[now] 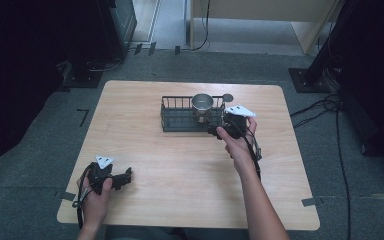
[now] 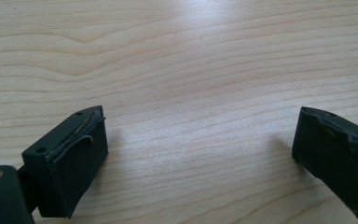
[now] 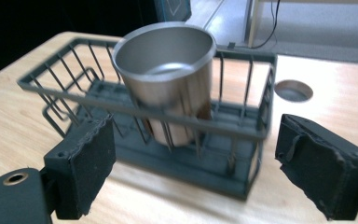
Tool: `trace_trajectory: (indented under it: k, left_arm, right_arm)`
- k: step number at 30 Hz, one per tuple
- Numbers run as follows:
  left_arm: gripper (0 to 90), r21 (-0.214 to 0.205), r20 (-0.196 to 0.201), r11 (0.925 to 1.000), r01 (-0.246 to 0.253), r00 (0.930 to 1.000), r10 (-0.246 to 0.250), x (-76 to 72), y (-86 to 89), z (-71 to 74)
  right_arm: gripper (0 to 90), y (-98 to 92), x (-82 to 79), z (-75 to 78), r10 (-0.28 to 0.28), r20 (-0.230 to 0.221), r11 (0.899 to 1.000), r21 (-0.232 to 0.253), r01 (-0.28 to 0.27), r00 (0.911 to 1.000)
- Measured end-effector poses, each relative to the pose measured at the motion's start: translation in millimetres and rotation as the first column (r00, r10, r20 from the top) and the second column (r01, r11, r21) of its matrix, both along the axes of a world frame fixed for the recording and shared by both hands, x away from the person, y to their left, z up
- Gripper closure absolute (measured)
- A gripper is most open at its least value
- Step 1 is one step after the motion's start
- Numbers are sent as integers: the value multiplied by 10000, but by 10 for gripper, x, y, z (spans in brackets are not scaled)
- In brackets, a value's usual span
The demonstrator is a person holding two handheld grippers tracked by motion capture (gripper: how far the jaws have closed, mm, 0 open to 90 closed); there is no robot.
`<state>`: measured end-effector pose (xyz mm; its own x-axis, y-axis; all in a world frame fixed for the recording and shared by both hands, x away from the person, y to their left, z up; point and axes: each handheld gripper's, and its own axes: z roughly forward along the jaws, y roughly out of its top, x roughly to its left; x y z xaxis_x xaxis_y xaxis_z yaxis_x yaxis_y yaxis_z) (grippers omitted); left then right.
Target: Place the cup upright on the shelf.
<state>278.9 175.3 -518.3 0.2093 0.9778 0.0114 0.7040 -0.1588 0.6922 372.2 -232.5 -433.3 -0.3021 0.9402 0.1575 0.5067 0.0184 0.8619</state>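
Observation:
A dark wire basket point(image 1: 177, 123) stands on the wooden table toward the back, and a shiny metal cup point(image 1: 202, 104) stands mouth up in its right end. My right gripper point(image 1: 219, 131) is at the basket's near right corner, jaws apart and nothing between them. In the right gripper view the cup point(image 3: 168, 79) rises behind the basket's rim point(image 3: 42, 85), just beyond my right gripper point(image 3: 200, 172). My left gripper point(image 1: 124, 178) rests low at the table's near left, open. In the left gripper view the left gripper point(image 2: 200, 154) has bare wood between its pads.
A round cable hole point(image 1: 228, 97) lies in the table point(image 1: 180, 200) just behind the basket's right end, also visible as a hole point(image 3: 293, 90) in the right gripper view. Cables point(image 1: 325, 107) and dark stands sit on the floor around the table.

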Motion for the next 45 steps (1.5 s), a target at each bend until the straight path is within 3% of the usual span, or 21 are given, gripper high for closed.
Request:
trace_trajectory:
  k: [24, 38, 45]
  left_arm:
    - [37, 12, -14, 10000, 12, 10000, -12, -1, 1, 0]
    - [37, 12, -12, 10000, 10, 10000, -10, -1, 1, 0]
    - [37, 10, -13, 10000, 10, 10000, -10, -1, 1, 0]
  right_arm:
    - [129, -394, -288, -499, -1000, -909, 9930, 543, 1051, 9908]
    - [131, -596, -483, -724, -1385, -1325, 9883, 455, 1456, 9815]
    - [133, -713, -602, -782, -1520, -1278, 9864, 426, 1585, 9801]
